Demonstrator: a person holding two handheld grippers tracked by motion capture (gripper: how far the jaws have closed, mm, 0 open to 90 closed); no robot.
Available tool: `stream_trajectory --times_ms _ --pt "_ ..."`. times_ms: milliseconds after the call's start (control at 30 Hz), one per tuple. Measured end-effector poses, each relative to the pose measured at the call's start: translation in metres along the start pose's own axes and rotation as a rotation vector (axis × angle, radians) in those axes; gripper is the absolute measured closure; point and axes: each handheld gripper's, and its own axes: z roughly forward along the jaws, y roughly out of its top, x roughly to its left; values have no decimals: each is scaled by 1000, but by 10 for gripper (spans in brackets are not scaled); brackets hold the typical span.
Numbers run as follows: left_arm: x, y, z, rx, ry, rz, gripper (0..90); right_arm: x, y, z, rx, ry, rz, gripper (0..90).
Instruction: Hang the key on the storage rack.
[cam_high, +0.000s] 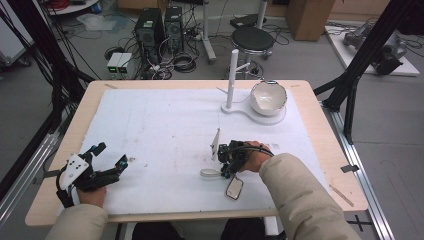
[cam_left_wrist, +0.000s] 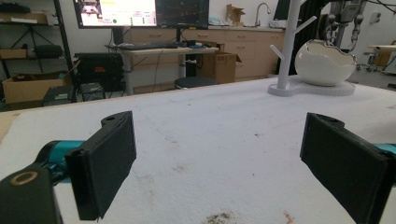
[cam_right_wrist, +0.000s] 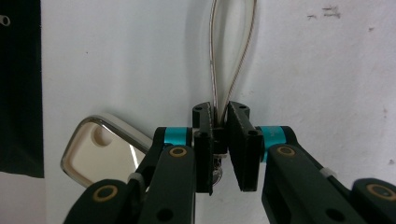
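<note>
The right hand-held gripper (cam_right_wrist: 219, 140) was clenched on a thin loop of wire (cam_right_wrist: 232, 51) – the looped handle of a small metal-rimmed mirror-like object (cam_right_wrist: 100, 154), as far as could be judged. The jaws stood nearly together with the base of the loop pinched between the pads; the loop itself extended away from the jaws, flat on the white mat. In the high view this gripper (cam_high: 226, 161) lay low on the desk (cam_high: 320, 165), right of centre near the front edge, with the loop (cam_high: 209, 173) at its tip and the rimmed piece (cam_high: 234, 188) just beside it.

Step in hand, by judgement: the grasp was complete and the lift not yet begun. The next move called for a steady raise without letting the thin wire slip – probably toward the white branched stand (cam_high: 232, 77) beside the white bowl (cam_high: 268, 97) at the far side.

The left hand-held gripper (cam_high: 107, 159) rested at the front left corner, jaws wide apart, holding nothing.
</note>
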Motion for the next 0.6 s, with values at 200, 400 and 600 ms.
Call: stream_trajectory --times_ms 200,400,600 --pt "0 0 0 0 0 -1 110 0 0 0 -3 7 0 816" --pt "0 0 0 1 -1 -2 110 -2 -3 -4 -48 25 109 820" --pt "0 0 0 1 -1 -5 110 -10 -14 -18 -138 20 213 822"
